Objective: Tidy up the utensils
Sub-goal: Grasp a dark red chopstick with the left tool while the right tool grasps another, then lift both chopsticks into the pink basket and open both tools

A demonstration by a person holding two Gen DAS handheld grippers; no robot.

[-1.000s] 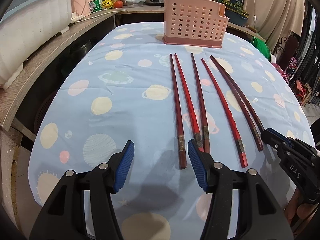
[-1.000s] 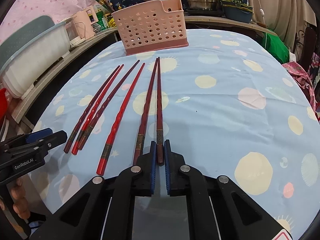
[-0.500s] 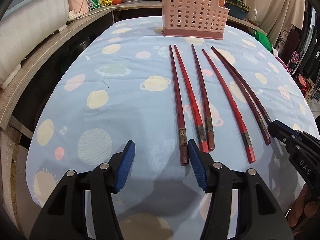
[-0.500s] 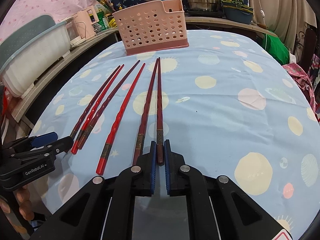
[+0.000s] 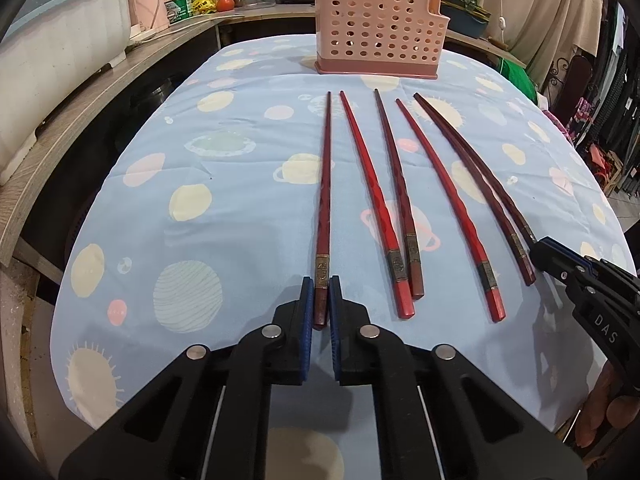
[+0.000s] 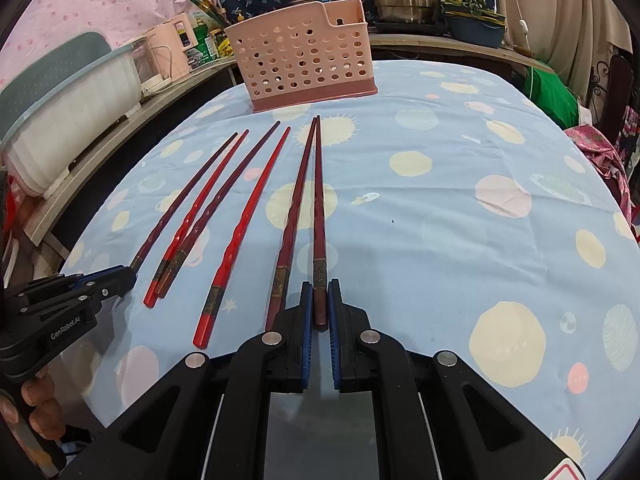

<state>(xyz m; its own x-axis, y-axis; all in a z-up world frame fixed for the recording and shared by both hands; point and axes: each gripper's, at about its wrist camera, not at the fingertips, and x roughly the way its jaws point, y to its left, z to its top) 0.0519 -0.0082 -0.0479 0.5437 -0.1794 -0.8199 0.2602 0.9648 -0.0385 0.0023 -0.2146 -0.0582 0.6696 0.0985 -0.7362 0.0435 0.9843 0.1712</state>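
Blue-padded left gripper (image 5: 321, 300) clamped on leftmost chopstick (image 5: 325, 184) end | right gripper (image 6: 320, 304) clamped on rightmost chopstick (image 6: 319, 200) end | both on tablecloth (image 6: 440, 200)

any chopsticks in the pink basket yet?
No. All six chopsticks lie flat on the tablecloth in front of the basket.

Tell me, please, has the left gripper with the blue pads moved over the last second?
Yes. The left gripper has closed and shifted right against the pink perforated basket, and now clamps the leftmost dark red chopstick.
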